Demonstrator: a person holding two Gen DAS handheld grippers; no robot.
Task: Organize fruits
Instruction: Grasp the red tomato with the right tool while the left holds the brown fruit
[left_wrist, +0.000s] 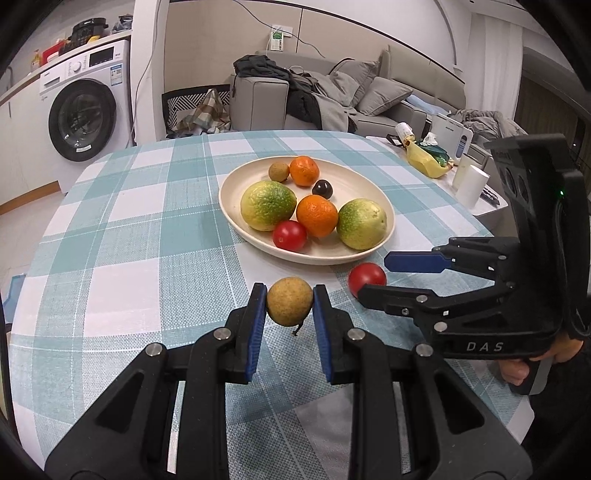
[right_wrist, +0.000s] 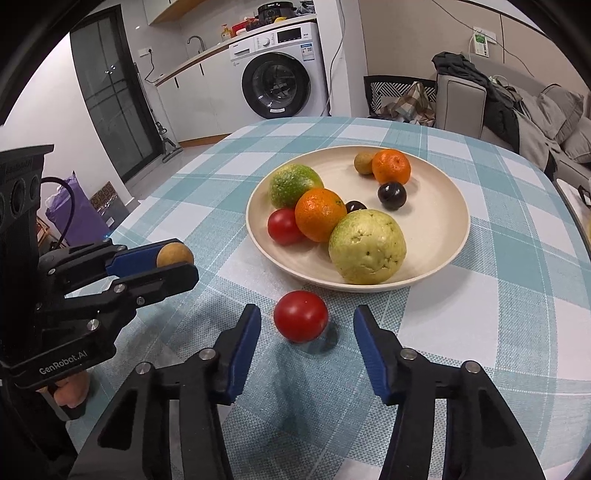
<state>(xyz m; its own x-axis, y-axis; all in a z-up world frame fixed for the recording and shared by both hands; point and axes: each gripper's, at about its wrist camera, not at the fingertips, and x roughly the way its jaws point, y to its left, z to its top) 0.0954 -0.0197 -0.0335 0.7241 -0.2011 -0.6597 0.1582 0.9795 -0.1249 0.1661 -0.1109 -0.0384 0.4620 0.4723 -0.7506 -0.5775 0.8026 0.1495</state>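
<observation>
My left gripper (left_wrist: 290, 295) is shut on a small round brown fruit (left_wrist: 290, 307), held just above the checked tablecloth; the right wrist view also shows that brown fruit (right_wrist: 175, 254) between its pads. A loose red tomato (right_wrist: 301, 315) lies on the cloth just in front of the cream plate (right_wrist: 436, 221). My right gripper (right_wrist: 307, 314) stands open around this tomato, with a gap on each side. The plate (left_wrist: 354, 184) holds two green-yellow fruits, two oranges, a red tomato, dark plums and a small brown fruit.
The round table with the teal checked cloth (left_wrist: 147, 221) drops off at its left and far edges. A white side table (left_wrist: 472, 192) with a paper roll and clutter stands to the right. Behind are a sofa and a washing machine (left_wrist: 83, 114).
</observation>
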